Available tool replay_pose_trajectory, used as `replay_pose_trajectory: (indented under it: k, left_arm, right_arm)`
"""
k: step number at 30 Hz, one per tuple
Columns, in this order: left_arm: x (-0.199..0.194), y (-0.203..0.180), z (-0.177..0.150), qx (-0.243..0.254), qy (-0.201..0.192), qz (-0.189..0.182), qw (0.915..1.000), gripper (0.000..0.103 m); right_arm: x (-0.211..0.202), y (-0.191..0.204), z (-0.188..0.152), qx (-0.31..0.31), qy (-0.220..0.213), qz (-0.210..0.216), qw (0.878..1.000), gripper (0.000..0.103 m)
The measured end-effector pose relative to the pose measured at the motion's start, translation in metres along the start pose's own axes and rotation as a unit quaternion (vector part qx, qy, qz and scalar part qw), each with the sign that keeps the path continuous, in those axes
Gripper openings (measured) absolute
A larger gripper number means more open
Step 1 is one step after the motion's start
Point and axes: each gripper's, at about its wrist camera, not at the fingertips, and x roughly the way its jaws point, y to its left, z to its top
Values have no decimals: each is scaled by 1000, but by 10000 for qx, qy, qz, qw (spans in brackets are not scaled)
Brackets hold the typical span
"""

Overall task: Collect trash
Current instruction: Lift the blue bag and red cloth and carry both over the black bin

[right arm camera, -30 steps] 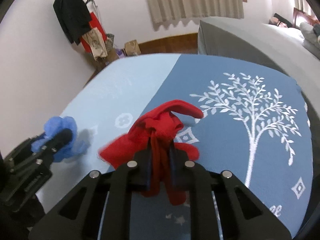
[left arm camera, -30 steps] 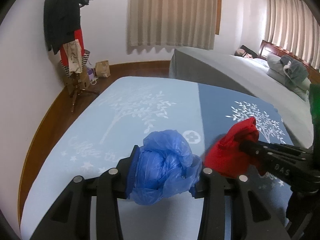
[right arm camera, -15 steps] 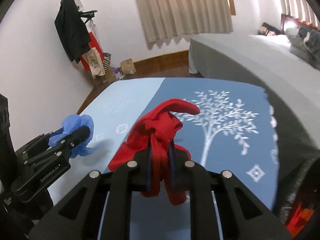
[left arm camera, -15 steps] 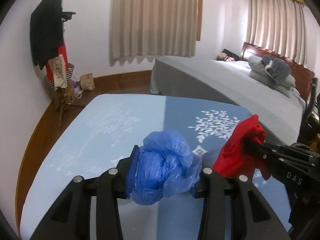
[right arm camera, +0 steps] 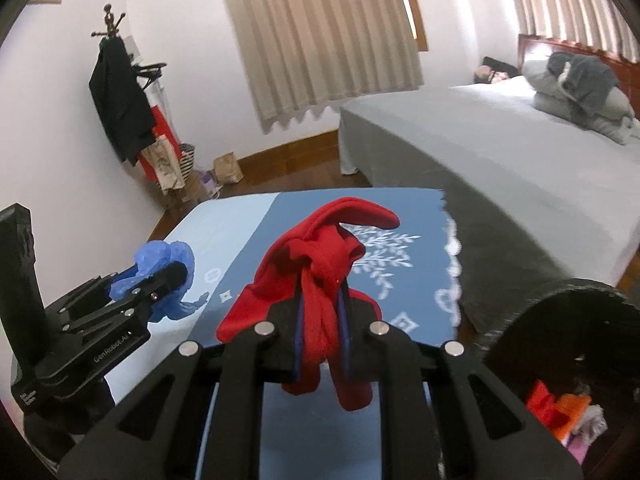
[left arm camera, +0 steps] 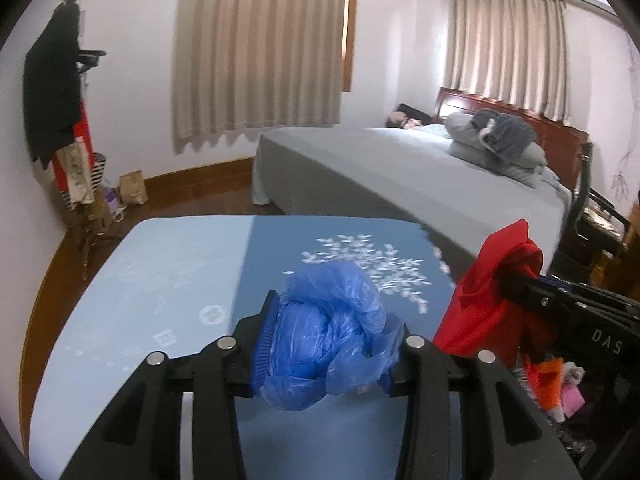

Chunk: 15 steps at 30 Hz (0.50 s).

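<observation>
We have lifted both grippers up off the blue tablecloth [left arm camera: 168, 264], and a black bin [right arm camera: 576, 292] has come into view at lower right! Our left gripper [left arm camera: 326, 340], stamped "GenRobot.AI", clamps the crumpled blue plastic bag [left arm camera: 332, 328]; our right gripper [right arm camera: 320, 320], lettered "DAS", pinches the knotted red cloth [right arm camera: 320, 256], both held above the cloth. Inside the bin we see red, orange and pink scraps [right arm camera: 560, 408].

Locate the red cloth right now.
The red cloth is clamped in the right gripper, held above the blue tree-print tablecloth. In the left wrist view it sits right of the blue plastic bag.
</observation>
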Motion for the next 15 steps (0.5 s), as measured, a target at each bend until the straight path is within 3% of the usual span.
replay_pose_trajectory:
  k: [15]
  left_arm:
    - [-7, -84, 9, 349, -109, -774, 9963, 41]
  right_arm:
    - [-74, -67, -19, 368, -369, -650, 9965, 13]
